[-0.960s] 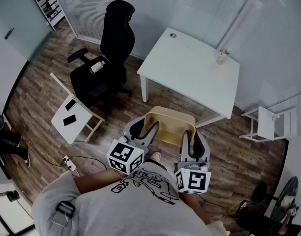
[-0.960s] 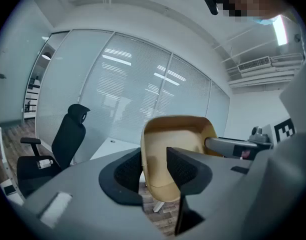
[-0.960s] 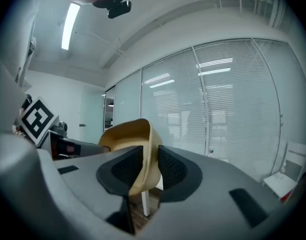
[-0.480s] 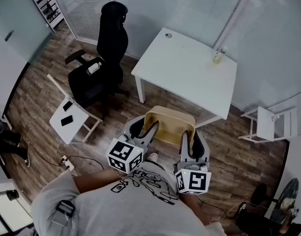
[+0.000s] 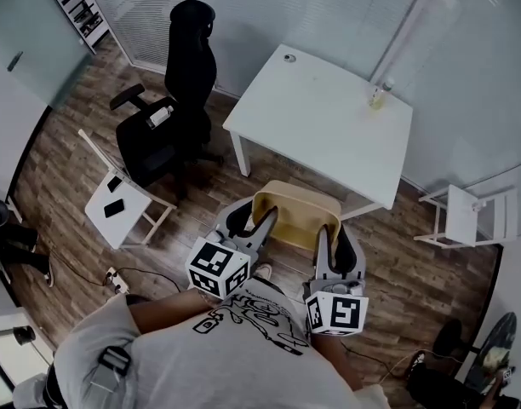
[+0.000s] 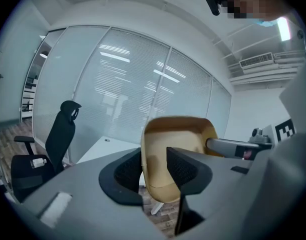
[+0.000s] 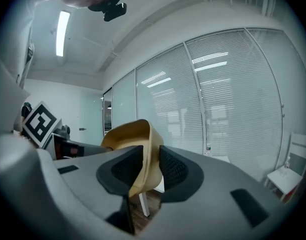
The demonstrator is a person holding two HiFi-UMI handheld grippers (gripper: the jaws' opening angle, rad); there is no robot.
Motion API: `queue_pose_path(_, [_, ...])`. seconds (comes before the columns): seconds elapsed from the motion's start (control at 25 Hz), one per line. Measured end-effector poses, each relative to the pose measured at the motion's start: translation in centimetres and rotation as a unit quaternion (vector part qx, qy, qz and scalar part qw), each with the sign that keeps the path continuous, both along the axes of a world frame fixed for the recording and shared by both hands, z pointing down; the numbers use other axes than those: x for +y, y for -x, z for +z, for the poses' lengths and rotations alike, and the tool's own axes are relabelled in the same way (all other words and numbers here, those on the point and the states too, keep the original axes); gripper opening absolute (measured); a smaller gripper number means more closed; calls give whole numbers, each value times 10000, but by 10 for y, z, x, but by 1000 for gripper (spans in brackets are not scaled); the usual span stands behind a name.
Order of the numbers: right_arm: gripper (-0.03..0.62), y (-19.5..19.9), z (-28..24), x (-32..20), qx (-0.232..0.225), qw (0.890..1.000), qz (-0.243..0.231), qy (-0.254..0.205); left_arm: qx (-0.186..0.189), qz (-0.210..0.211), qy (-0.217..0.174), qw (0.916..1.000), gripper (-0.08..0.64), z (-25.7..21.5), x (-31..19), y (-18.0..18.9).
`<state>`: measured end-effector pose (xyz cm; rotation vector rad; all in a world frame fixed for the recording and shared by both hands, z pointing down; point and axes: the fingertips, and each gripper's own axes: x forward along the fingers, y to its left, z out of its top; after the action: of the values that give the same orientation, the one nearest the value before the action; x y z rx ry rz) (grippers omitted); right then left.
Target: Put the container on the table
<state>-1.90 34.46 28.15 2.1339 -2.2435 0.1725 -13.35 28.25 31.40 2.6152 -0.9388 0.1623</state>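
The tan container (image 5: 296, 214) is an open tub with round corners and smooth walls, and nothing shows inside it. It is up in the air over the wood floor (image 5: 69, 156), close to the near edge of the white table (image 5: 320, 126) but not on it. The left gripper (image 5: 254, 222) pinches the tub's left wall and the right gripper (image 5: 332, 244) pinches its right wall, each with one black pad inside the tub and one outside.
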Motion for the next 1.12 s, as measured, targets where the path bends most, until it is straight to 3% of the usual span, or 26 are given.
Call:
queue_pose_path(0.24, [87, -7, 7, -41, -47, 10000, 23, 78, 29, -12, 15, 10000, 137, 4, -44, -7])
queue_pose_path(0.48, [87, -13, 8, -114, -69, 9999, 51, 128, 36, 26, 36, 10000, 137, 4, -115, -12])
queue_pose_path(0.8, [87, 2, 5, -209, -86, 9998, 76, 178, 56, 109, -20, 9999, 137, -3, -214, 2])
queue_pose_path(1.12, [86, 13, 11, -265, -147, 9994, 202, 248, 30, 239, 84, 9997, 137, 4, -272, 11])
